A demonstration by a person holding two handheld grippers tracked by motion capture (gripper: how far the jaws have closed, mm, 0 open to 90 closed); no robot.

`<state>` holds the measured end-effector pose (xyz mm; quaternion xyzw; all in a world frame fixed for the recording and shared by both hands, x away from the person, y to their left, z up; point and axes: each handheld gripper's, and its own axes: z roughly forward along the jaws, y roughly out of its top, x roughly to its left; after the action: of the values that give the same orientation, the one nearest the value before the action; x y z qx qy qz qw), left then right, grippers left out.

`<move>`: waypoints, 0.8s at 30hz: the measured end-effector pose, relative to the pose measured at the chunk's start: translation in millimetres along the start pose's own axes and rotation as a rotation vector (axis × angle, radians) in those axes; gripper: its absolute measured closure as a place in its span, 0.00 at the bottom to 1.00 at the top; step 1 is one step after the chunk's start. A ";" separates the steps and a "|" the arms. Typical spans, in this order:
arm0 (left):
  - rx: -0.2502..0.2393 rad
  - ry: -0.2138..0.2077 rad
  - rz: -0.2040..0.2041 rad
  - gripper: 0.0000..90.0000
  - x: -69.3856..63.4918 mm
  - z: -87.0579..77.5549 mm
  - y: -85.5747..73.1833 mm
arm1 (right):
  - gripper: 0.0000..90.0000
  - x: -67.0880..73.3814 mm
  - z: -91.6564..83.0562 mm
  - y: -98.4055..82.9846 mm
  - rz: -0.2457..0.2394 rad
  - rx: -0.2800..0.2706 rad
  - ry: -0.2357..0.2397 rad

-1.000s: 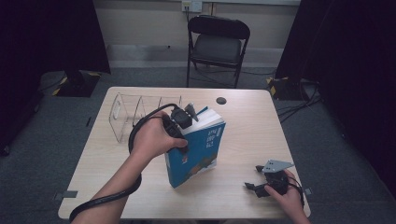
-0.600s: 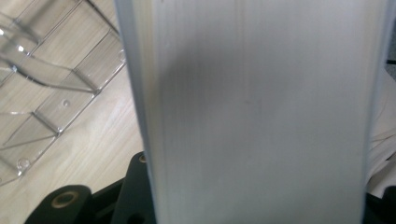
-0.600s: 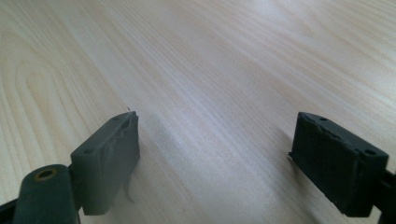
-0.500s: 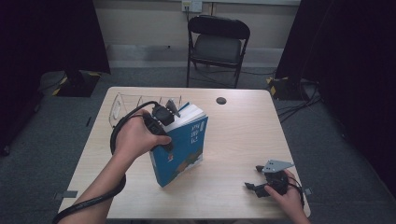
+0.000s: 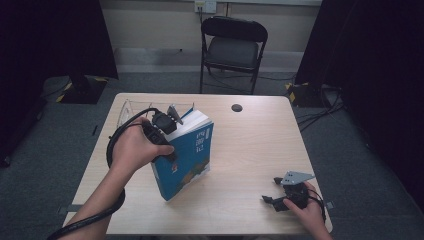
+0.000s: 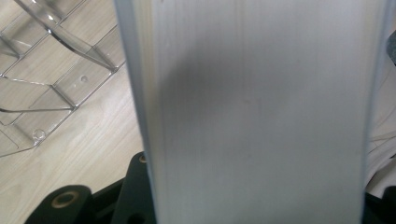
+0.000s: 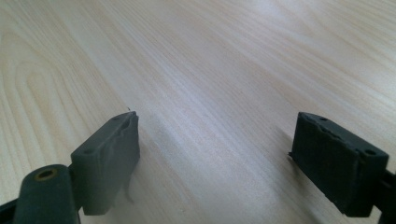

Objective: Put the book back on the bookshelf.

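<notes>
A light wooden table fills the lower middle of the high view, with a small round dark cap near its far edge. Beyond it, top centre, stands a black folding chair on grey carpet. A pale wall runs along the top, with a socket plate. Black curtains darken both upper corners, and cables trail on the floor at right.

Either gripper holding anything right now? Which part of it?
Left gripper clamps the blue book across its thickness at the top, page-edge end. Right gripper is open over the table, holding nothing.
</notes>
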<state>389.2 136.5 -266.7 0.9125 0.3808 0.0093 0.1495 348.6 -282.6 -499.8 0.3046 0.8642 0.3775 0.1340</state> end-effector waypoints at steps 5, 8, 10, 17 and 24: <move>0.010 0.006 -0.008 0.69 2.3 -2.7 -4.0 | 0.16 0.0 0.0 0.0 0.000 0.000 0.000; 0.011 0.003 -0.020 0.69 4.2 -3.6 -7.1 | 0.16 -0.1 0.0 0.0 0.001 0.000 0.001; 0.008 0.008 -0.023 0.69 5.0 -4.0 -9.7 | 0.16 -0.1 0.0 0.0 0.001 0.000 0.001; -0.004 0.004 -0.056 0.69 11.6 -6.9 -18.7 | 0.16 -0.1 0.0 -0.1 0.000 -0.001 0.000; -0.004 0.021 -0.078 0.69 16.9 -10.5 -25.1 | 0.16 -0.4 -0.3 -0.3 -0.003 -0.002 0.002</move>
<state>382.4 167.8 -265.3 0.8965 0.4175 0.0139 0.1476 348.6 -283.2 -499.9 0.3026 0.8644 0.3784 0.1340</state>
